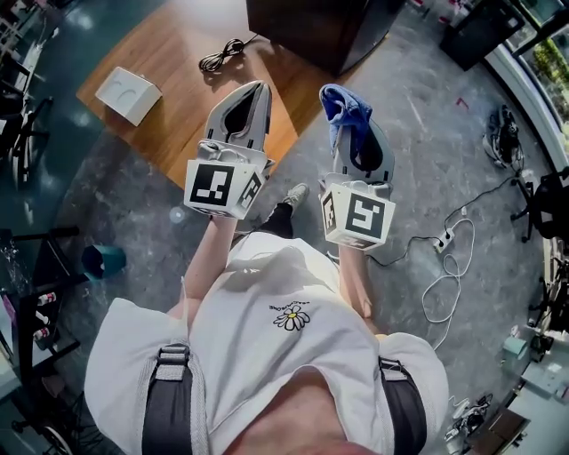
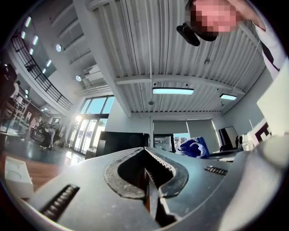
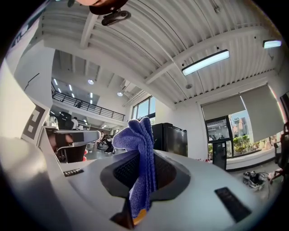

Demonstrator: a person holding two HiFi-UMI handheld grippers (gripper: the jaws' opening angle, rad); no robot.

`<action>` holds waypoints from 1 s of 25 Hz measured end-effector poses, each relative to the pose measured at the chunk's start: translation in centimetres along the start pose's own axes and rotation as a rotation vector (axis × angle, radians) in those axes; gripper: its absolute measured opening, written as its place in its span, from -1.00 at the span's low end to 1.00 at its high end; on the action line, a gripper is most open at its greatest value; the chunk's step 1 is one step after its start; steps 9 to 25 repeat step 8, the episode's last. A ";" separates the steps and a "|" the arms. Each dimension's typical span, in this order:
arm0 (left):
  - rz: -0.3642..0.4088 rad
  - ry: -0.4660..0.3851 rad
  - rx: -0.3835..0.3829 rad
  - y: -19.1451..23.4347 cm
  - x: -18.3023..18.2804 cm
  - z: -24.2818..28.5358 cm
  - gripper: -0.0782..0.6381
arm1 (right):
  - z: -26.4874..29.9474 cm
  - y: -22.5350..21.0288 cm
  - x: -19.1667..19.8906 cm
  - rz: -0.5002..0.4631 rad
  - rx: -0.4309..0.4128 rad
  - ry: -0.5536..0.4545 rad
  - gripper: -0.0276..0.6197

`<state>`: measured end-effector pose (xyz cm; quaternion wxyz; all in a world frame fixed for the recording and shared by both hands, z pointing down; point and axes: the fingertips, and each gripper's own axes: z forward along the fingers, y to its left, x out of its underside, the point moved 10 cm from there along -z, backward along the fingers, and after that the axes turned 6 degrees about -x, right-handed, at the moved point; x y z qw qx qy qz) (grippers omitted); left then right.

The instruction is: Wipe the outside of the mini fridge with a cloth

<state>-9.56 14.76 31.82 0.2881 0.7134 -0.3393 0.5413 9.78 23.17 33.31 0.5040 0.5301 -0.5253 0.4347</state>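
Note:
The mini fridge (image 1: 313, 27) is a dark box standing on a wooden platform at the top of the head view; it also shows as a black cabinet ahead of the jaws (image 3: 170, 139). A blue cloth (image 1: 349, 114) is bunched up in my right gripper (image 1: 343, 96), which is shut on it, and a fold of the cloth (image 3: 141, 155) hangs between the jaws. My left gripper (image 1: 260, 88) is held beside the right one with its jaws shut and nothing between them (image 2: 145, 151). Both grippers are raised in the air, well short of the fridge.
A white box (image 1: 129, 93) and a coiled black cable (image 1: 222, 55) lie on the wooden platform (image 1: 178, 133). A power strip with white cords (image 1: 442, 240) lies on the grey floor at the right. A teal bin (image 1: 105, 260) stands at the left. Desks and chairs line the room's edges.

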 end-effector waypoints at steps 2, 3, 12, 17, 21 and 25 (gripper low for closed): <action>-0.001 -0.003 0.016 -0.8 0.1 -0.4 -0.77 | -0.6 -0.1 0.2 0.004 0.004 0.004 -0.73; -0.003 -0.009 0.021 -1.1 0.1 -0.7 -0.77 | -0.9 -0.1 0.3 0.007 0.005 0.007 -0.73; -0.002 -0.001 0.023 -1.6 0.3 -2.1 -0.77 | -2.2 0.5 0.3 0.013 -0.005 0.015 -0.73; -0.002 -0.001 0.023 -1.6 0.3 -2.1 -0.77 | -2.2 0.5 0.3 0.013 -0.005 0.015 -0.73; -0.002 -0.001 0.023 -1.6 0.3 -2.1 -0.77 | -2.2 0.5 0.3 0.013 -0.005 0.015 -0.73; -0.002 -0.001 0.023 -1.6 0.3 -2.1 -0.77 | -2.2 0.5 0.3 0.013 -0.005 0.015 -0.73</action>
